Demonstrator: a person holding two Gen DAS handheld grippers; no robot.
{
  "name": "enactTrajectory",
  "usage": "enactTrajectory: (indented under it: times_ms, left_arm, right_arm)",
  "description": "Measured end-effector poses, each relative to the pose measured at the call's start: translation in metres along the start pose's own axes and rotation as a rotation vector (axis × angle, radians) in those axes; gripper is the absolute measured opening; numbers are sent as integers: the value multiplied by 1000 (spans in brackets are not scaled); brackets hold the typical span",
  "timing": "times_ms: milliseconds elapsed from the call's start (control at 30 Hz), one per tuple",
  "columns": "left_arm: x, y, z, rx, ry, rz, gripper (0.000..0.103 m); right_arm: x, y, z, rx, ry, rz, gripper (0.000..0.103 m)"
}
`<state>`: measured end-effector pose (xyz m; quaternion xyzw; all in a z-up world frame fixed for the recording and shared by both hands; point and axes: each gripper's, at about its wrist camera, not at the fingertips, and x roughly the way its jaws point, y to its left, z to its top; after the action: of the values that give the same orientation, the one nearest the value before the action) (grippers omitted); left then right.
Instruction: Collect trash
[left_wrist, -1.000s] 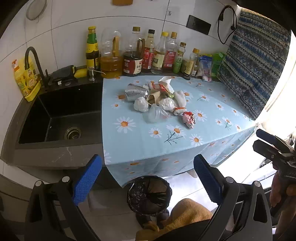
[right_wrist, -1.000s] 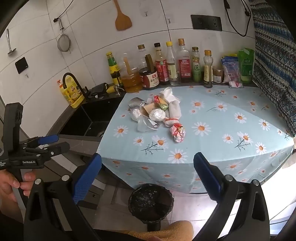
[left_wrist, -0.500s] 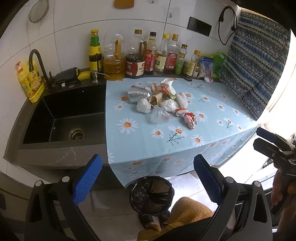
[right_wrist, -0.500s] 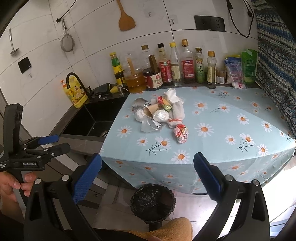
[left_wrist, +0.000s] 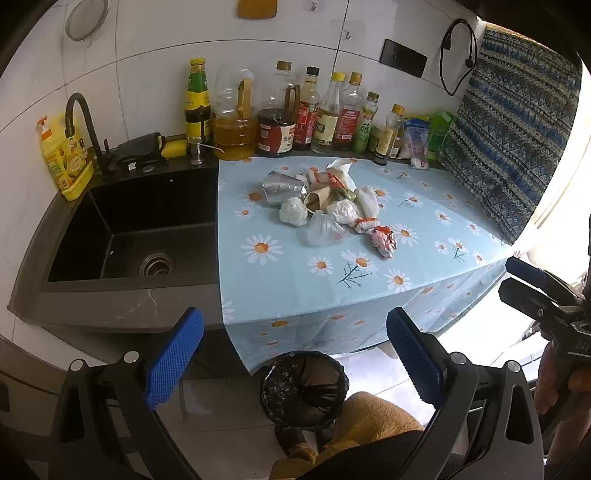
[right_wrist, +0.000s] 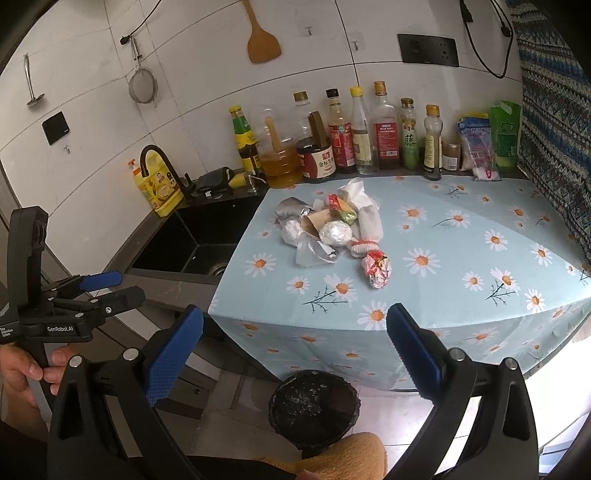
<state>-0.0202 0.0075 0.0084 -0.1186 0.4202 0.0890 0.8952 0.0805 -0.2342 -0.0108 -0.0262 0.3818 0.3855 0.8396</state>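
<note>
1. The trash pile (left_wrist: 325, 206) sits on the daisy-print tablecloth (left_wrist: 295, 280), toward the back, just in front of the row of bottles (left_wrist: 295, 114).
2. In the pile I see a crushed foil cup (right_wrist: 291, 210), a foil ball (right_wrist: 335, 233), a cardboard tube (right_wrist: 314, 223), a clear plastic cup (right_wrist: 312, 253) on its side, and white tissue (right_wrist: 364, 210).
3. A crumpled red-and-silver wrapper (right_wrist: 376, 268) lies at the pile's near edge, closest to me.
4. Below the tablecloth's front edge, the black-lined trash bin (right_wrist: 314, 406) stands on the floor.
5. Left of the pile is the black sink (left_wrist: 136, 229), with a yellow soap bottle (left_wrist: 64, 158) at its far corner.
6. My left gripper (left_wrist: 291, 365) is spread wide and holds nothing, well short of the pile.
7. My right gripper (right_wrist: 291, 356) is likewise wide apart and empty, hovering above the bin, well apart from the pile.
8. My hand (right_wrist: 29, 373) grips the left tool's handle.
</note>
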Motion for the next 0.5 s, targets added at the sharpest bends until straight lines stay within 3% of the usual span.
enactTrajectory:
  times_ms: [500]
  left_arm:
    - [-4, 9, -1, 4, 3, -10, 96]
  right_arm:
    - [1, 11, 3, -33, -10, -15, 98]
